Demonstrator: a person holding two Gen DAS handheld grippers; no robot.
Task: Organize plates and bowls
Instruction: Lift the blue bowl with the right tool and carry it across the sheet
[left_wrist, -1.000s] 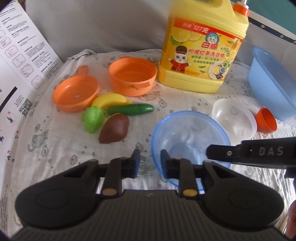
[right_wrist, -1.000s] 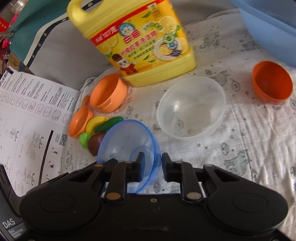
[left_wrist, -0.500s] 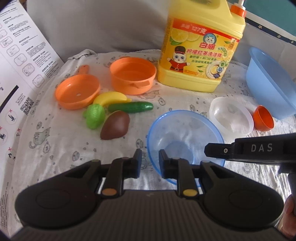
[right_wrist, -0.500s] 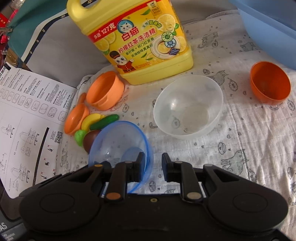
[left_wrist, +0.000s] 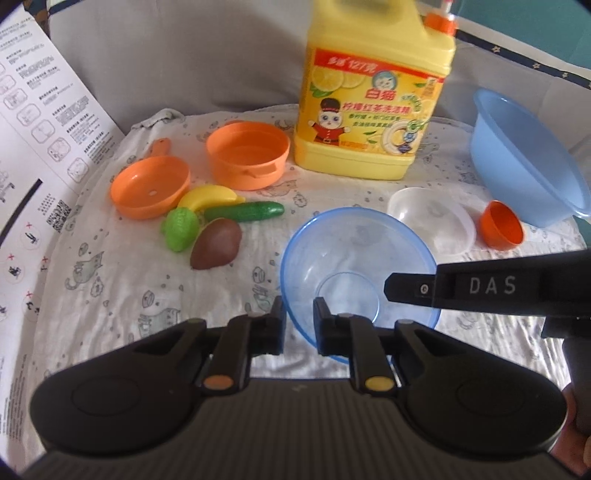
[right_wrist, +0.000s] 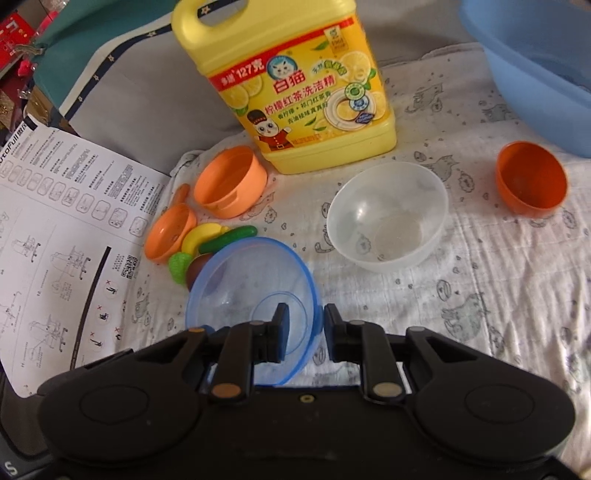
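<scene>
A clear blue bowl (left_wrist: 354, 258) sits on the patterned cloth; it also shows in the right wrist view (right_wrist: 240, 284). My left gripper (left_wrist: 298, 315) straddles its left rim, jaws close together with a small gap. My right gripper (right_wrist: 306, 325) straddles its right rim, one finger inside the bowl, one outside; it also shows in the left wrist view (left_wrist: 402, 290). I cannot tell whether either pinches the rim. A clear white bowl (right_wrist: 388, 218) lies beyond, then a small orange bowl (right_wrist: 532, 182).
A yellow detergent jug (left_wrist: 373, 96) stands at the back. A large blue basin (left_wrist: 524, 162) is at the right. An orange pot (left_wrist: 247, 155), orange pan (left_wrist: 147, 186) and toy fruit (left_wrist: 218, 225) lie left. A printed sheet (left_wrist: 40, 147) lines the left edge.
The right gripper has moved left so the blue bowl's rim now lies between its fingers. The left gripper view has shifted slightly; the bowl stays in place.
</scene>
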